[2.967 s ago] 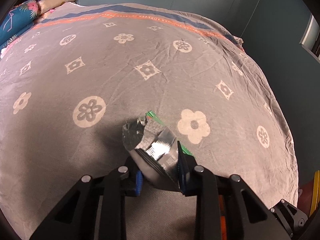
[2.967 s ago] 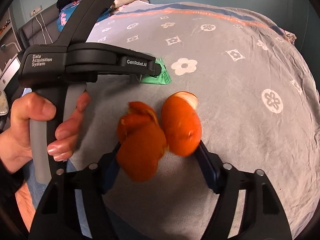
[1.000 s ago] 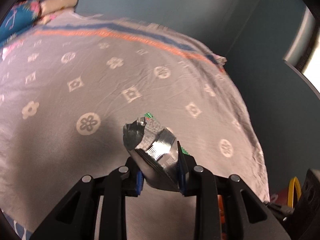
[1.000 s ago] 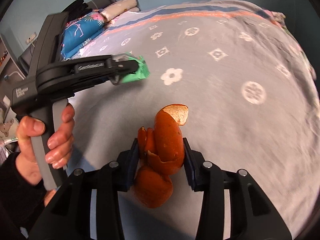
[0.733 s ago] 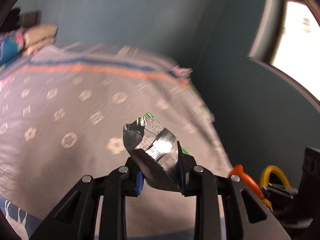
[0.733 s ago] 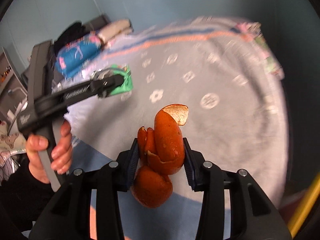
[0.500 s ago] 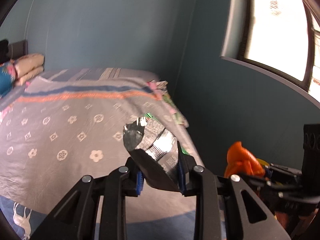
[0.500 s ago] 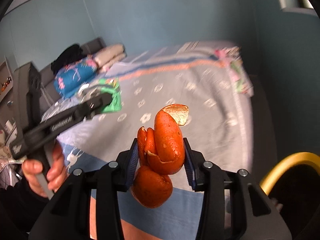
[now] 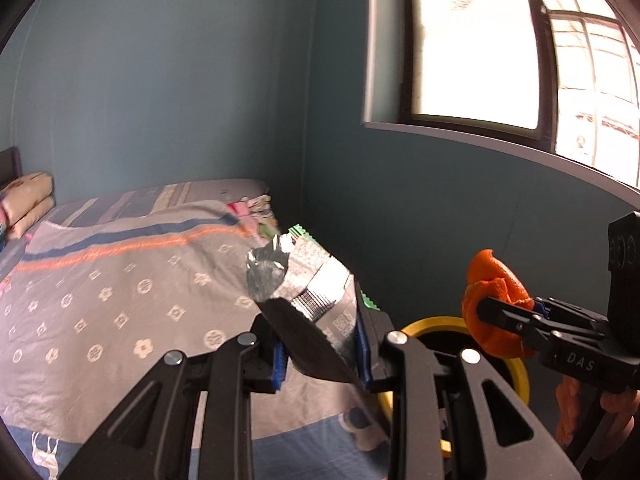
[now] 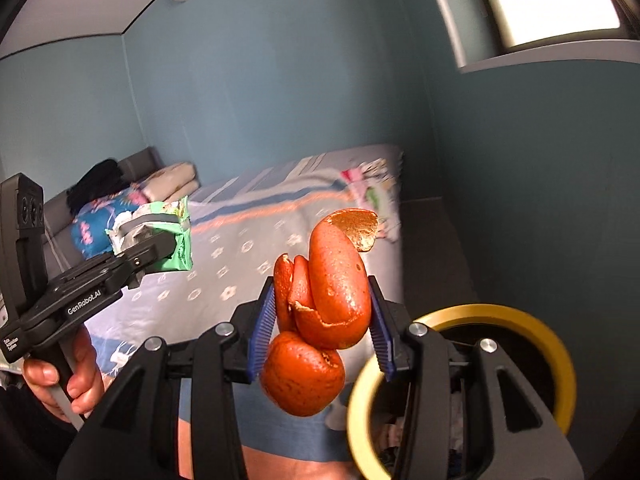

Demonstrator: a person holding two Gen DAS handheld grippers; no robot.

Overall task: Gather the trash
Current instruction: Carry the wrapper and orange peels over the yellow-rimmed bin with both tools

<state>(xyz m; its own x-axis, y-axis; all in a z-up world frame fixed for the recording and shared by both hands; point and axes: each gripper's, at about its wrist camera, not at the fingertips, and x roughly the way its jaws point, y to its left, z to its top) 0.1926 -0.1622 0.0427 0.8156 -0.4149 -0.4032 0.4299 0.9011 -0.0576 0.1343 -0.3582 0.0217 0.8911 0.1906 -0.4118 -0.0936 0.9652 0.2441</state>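
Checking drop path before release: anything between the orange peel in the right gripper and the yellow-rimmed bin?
Nothing visible. The orange peel sits clamped in the right gripper, with the yellow-rimmed bin open just below and to its right. The left gripper, holding the green wrapper, is off to the side.

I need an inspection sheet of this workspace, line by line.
Surface: bed with grey flower-print cover, nothing lying on it.
Job's things: snack wrapper in left gripper; orange peel in right gripper; yellow-rimmed bin right of the bed.
Clutter: pillows and folded bedding at the headboard.
Grippers: both shut on trash, clear of the bed.
Cables: nothing seen.
Surroundings: blue walls, bright window.
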